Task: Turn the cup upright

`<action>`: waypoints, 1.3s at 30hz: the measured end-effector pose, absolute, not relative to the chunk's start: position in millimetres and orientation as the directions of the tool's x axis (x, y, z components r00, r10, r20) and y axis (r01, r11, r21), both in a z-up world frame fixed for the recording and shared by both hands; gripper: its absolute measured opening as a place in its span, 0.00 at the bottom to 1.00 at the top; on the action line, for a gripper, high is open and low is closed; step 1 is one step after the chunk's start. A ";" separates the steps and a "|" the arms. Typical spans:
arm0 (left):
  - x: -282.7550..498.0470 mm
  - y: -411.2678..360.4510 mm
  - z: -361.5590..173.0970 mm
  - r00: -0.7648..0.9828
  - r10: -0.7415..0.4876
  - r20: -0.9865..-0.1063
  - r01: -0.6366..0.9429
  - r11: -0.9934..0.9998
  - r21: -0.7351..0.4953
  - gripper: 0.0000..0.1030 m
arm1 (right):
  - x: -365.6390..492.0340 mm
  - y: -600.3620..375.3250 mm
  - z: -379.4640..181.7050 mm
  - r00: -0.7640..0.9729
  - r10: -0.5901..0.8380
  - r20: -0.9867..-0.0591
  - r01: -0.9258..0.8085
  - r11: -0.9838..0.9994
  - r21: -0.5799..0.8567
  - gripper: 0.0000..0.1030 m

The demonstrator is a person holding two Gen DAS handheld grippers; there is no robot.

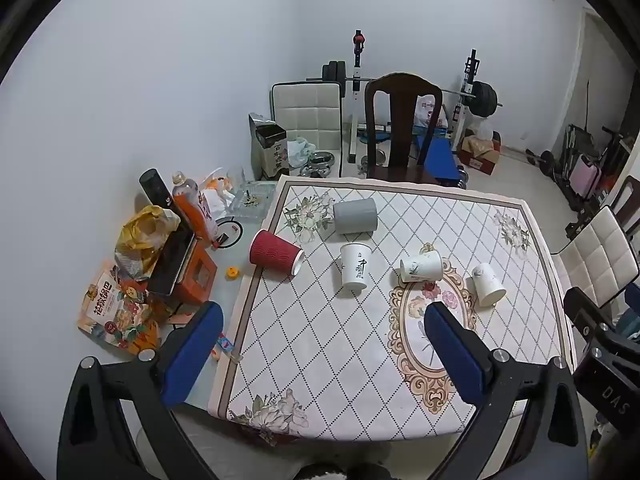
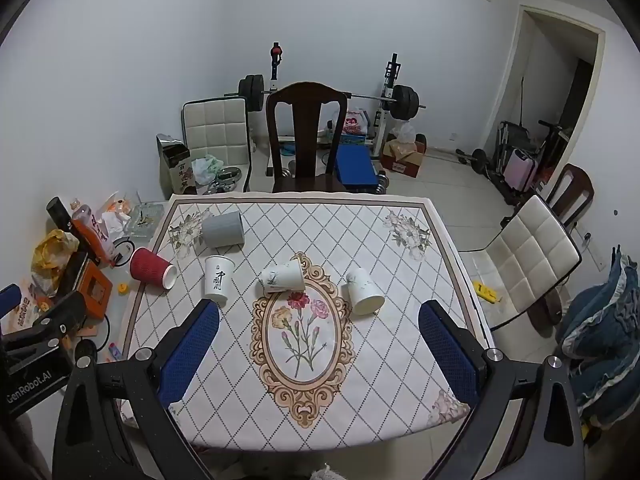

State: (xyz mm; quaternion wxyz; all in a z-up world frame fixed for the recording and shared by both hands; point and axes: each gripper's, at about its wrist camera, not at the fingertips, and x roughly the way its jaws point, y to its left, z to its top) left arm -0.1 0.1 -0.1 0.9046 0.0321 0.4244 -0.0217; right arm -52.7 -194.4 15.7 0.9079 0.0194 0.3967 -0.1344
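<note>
Holding both claws, left claw (image 1: 322,330) and right claw (image 2: 320,322), wide and empty, we see the tipped cups (image 2: 283,277) lying well ahead on the tabletop (image 2: 400,352); only the right view shows a denim heap (image 2: 604,344).

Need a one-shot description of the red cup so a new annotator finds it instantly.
Start at the patterned tablecloth covering the table, then go to its left edge, next to the snack clutter. The red cup lies on its side there, white-rimmed mouth facing the white cup with black calligraphy. It is the only red, ribbed cup; the others are white or grey.
</note>
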 end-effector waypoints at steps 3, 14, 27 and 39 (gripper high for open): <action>-0.2 -0.2 -0.1 0.637 -0.014 -0.771 0.068 0.997 0.039 1.00 | -54.5 -197.6 17.1 0.652 -0.232 -0.722 0.256 0.963 -0.078 0.98; 5.7 -4.6 7.6 0.639 -0.026 -0.769 0.080 0.996 0.032 1.00 | -57.6 -198.8 20.7 0.655 -0.251 -0.713 0.266 0.959 -0.093 0.98; -0.1 -12.1 13.7 0.661 -0.027 -0.750 0.085 0.996 0.039 1.00 | -57.9 -200.5 23.2 0.656 -0.247 -0.714 0.267 0.960 -0.086 0.98; 2.1 -13.8 18.8 0.662 -0.031 -0.749 0.088 0.995 0.037 1.00 | -56.0 -199.8 27.3 0.658 -0.244 -0.712 0.269 0.960 -0.081 0.98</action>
